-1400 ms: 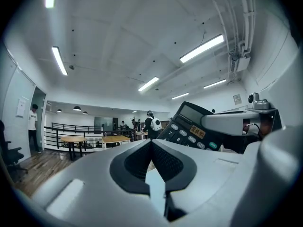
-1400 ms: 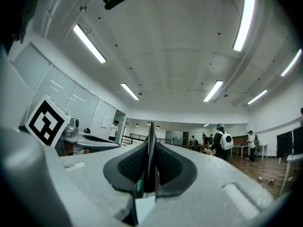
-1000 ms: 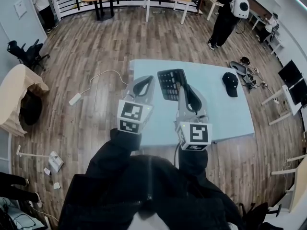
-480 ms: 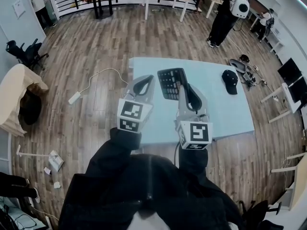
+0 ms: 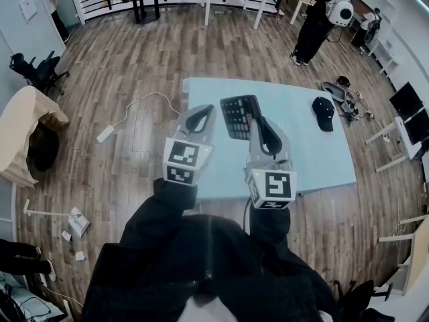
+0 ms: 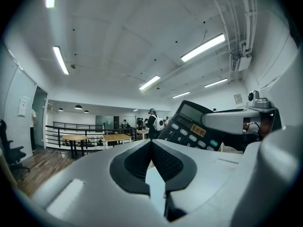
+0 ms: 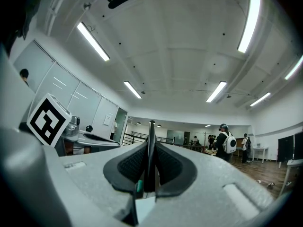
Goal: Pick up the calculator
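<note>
We hold the black flat calculator [image 5: 238, 116] clamped edge-on in the right hand-held gripper [image 5: 253, 123] | long axis away from us, over the pale blue table [image 5: 315, 159] | left hand-held gripper [image 5: 201, 121] closed, empty, just left of it

The right hand-held gripper [image 5: 253, 122] clamps the black calculator [image 5: 237, 115] over the light-blue desk [image 5: 322, 159]. The left hand-held gripper [image 5: 200, 118] hovers alongside, and a black cap [image 5: 322, 115] lies near the far right corner.

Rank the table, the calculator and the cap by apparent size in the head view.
1. table, clearly largest
2. calculator
3. cap
The calculator is raised nearer the camera, so the order of the last two is unsure.
</note>
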`<action>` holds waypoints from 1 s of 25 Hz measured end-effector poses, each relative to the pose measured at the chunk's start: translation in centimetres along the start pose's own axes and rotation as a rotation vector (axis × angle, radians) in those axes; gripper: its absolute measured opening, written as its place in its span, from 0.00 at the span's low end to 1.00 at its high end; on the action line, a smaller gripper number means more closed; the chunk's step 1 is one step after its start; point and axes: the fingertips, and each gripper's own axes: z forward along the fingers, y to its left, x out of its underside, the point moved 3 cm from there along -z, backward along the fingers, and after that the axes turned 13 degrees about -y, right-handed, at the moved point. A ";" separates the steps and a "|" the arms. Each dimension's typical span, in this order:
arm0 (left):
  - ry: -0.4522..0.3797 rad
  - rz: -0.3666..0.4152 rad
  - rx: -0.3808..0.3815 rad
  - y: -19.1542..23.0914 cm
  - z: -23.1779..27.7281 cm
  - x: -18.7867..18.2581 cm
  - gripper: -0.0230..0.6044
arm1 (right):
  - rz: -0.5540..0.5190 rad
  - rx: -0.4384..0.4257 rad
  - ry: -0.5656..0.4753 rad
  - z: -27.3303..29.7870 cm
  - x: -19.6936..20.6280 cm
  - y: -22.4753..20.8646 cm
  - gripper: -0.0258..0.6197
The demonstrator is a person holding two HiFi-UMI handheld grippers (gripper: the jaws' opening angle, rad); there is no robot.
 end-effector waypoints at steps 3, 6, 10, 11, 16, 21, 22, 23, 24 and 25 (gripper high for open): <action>0.001 0.000 -0.005 0.4 -0.3 0.0 0.04 | 0.008 -0.008 0.002 0.1 0.1 0.5 0.11; 0.002 -0.004 -0.007 0.6 -0.6 0.0 0.04 | 0.008 -0.009 0.005 0.2 0.1 0.9 0.11; 0.007 -0.007 -0.009 0.8 -0.8 0.2 0.04 | 0.006 -0.013 0.012 0.3 0.3 1.1 0.11; 0.009 -0.006 -0.010 0.8 -0.9 0.3 0.04 | 0.006 -0.013 0.014 0.2 0.4 1.2 0.11; 0.019 -0.023 -0.016 1.0 -1.3 0.5 0.04 | 0.012 -0.017 0.020 0.2 0.4 1.6 0.11; 0.017 -0.032 -0.019 1.1 -1.3 0.6 0.04 | 0.012 -0.030 0.023 0.3 0.6 1.9 0.11; 0.016 -0.032 -0.019 1.1 -1.2 0.6 0.04 | 0.012 -0.031 0.023 0.3 0.6 2.0 0.11; 0.016 -0.036 -0.018 1.1 -1.3 0.7 0.04 | 0.010 -0.032 0.023 0.3 0.6 2.0 0.11; 0.016 -0.044 -0.016 1.0 -1.3 0.8 0.04 | 0.009 -0.032 0.023 0.3 0.6 2.1 0.11; 0.016 -0.051 -0.014 0.9 -1.3 0.8 0.04 | 0.007 -0.031 0.022 0.3 0.6 2.1 0.11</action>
